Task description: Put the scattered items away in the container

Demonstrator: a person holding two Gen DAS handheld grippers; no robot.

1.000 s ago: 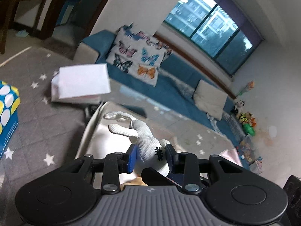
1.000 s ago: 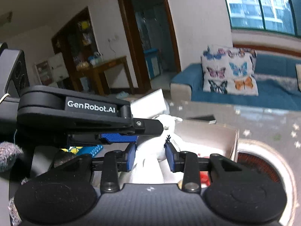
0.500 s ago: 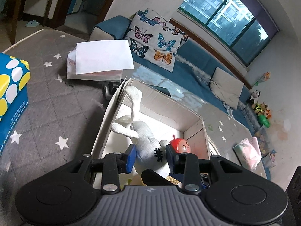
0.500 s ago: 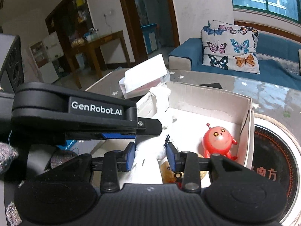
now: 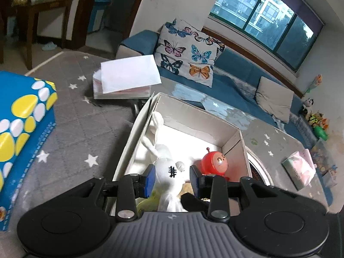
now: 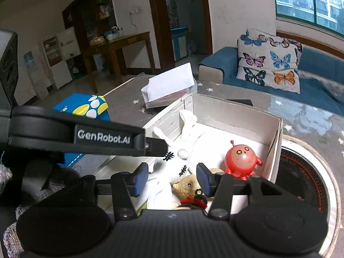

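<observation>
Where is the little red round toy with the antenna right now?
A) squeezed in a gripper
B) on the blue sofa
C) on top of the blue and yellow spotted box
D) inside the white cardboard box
D: the red toy stands on the floor of the white cardboard box, beside the white bunny, with no gripper touching it.

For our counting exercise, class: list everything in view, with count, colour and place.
box: 1, white, on grey cloth
rabbit: 1, white, in box
robot toy: 1, red, in box
tan toy: 1, tan, in box beside rabbit
blue box: 1, yellow and white spots, left of box
paper: 1, white, behind box
cushion: 1, butterfly print, on blue sofa
left gripper: 1, black, jaws around rabbit
right gripper: 1, black, jaws open over box
</observation>
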